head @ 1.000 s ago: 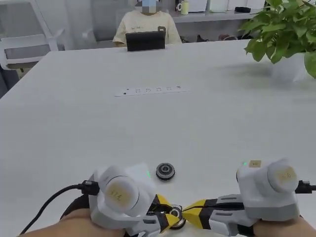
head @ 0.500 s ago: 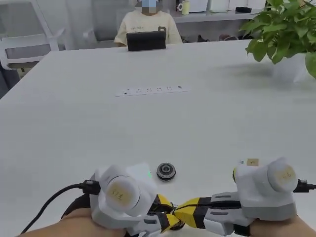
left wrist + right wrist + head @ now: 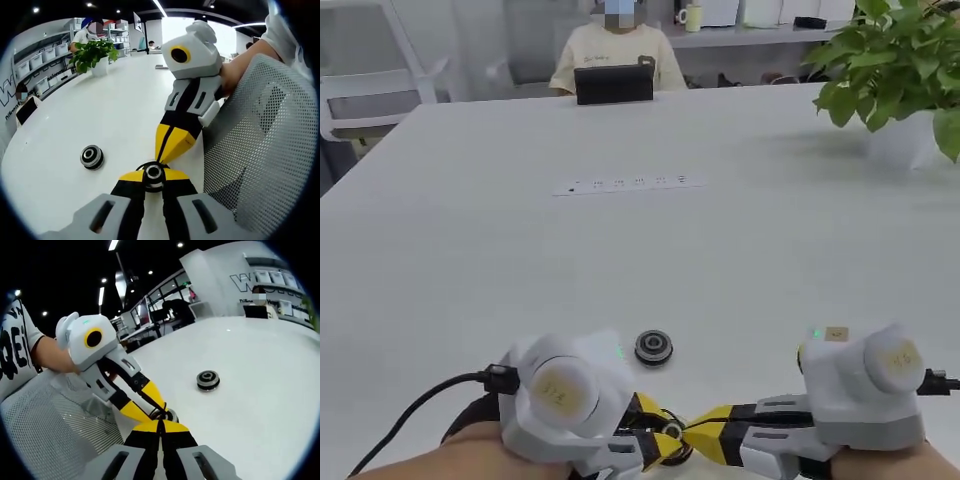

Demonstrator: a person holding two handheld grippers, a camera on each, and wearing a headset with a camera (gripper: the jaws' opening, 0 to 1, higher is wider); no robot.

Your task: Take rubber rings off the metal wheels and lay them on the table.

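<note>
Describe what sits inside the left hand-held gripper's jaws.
A small metal wheel, gripped there. The right hand-held gripper covers its far edge, so its rubber ring is mostly hidden.

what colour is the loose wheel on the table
The wheel is black with a silver hub, clearest in the left gripper view.

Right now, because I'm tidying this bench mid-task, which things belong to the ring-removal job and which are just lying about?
Job in hand: wheel clamped in the left tool; right tool, closed at that wheel's rim; second wheel lying on the table.

Lying about: power strip; potted plant; laptop; mug.
</note>
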